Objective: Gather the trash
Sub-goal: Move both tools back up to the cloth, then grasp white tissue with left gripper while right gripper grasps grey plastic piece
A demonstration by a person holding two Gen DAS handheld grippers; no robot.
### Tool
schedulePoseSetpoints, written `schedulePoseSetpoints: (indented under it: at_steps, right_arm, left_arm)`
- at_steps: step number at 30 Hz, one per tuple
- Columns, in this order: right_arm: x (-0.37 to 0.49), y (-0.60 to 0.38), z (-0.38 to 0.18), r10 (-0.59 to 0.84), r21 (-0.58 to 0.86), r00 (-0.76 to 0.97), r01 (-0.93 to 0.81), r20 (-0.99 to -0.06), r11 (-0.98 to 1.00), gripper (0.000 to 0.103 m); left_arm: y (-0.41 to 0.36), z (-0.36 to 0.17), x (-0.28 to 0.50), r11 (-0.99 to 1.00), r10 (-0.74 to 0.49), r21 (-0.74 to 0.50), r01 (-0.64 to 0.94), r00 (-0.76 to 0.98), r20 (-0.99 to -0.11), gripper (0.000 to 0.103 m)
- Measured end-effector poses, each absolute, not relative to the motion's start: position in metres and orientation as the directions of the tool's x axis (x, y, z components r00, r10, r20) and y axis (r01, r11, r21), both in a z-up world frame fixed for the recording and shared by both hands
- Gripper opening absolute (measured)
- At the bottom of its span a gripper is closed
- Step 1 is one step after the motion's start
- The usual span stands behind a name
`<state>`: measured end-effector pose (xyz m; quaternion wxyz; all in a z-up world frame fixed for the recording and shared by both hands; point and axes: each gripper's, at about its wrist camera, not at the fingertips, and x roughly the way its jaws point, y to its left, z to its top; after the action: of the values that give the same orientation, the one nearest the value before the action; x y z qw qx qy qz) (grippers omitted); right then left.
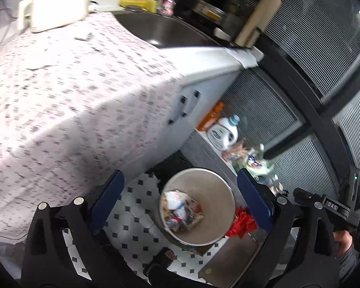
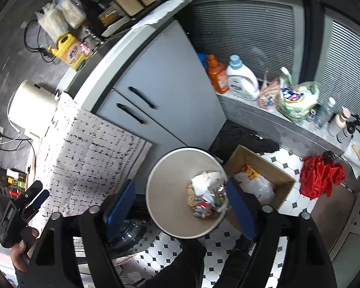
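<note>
A round metal trash bin stands on the tiled floor beside the counter, with crumpled wrappers and paper at its bottom. It also shows in the right wrist view, trash inside. My left gripper is open and empty, high above the bin, blue pads wide apart. My right gripper is open and empty, also above the bin. The left gripper's body shows at the lower left of the right wrist view, the right gripper's at the right of the left wrist view.
A patterned cloth covers the counter, sink behind it. A cardboard box holding a plastic bag sits right of the bin. Red cloth lies on the floor. Detergent bottles and bags line a low ledge. White kettle on the counter.
</note>
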<state>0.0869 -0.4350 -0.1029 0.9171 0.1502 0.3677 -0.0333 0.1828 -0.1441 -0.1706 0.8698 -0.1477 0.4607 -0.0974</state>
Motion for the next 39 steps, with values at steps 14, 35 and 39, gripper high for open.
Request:
schedulePoseSetpoints:
  at_steps: [14, 35, 39]
  right_arm:
    - [0.143, -0.336, -0.083, 0.088, 0.237, 0.760, 0.088, -0.644, 0.968, 0.095]
    - [0.204, -0.212, -0.071, -0.038, 0.107, 0.769, 0.138, -0.638, 0.985, 0.095]
    - [0.210, -0.190, -0.072, -0.060, 0.064, 0.770, 0.129, -0.635, 0.990, 0.095]
  left_arm:
    - [-0.006, -0.147, 0.207, 0.934, -0.150, -0.325, -0.147, 0.663, -0.733, 0.094]
    - [0.072, -0.189, 0.319, 0.972, -0.160, -0.231, -0.038, 0.613, -0.773, 0.071]
    - [0.072, -0.199, 0.338, 0.980, -0.157, -0.197, -0.001, 0.603, -0.782, 0.070]
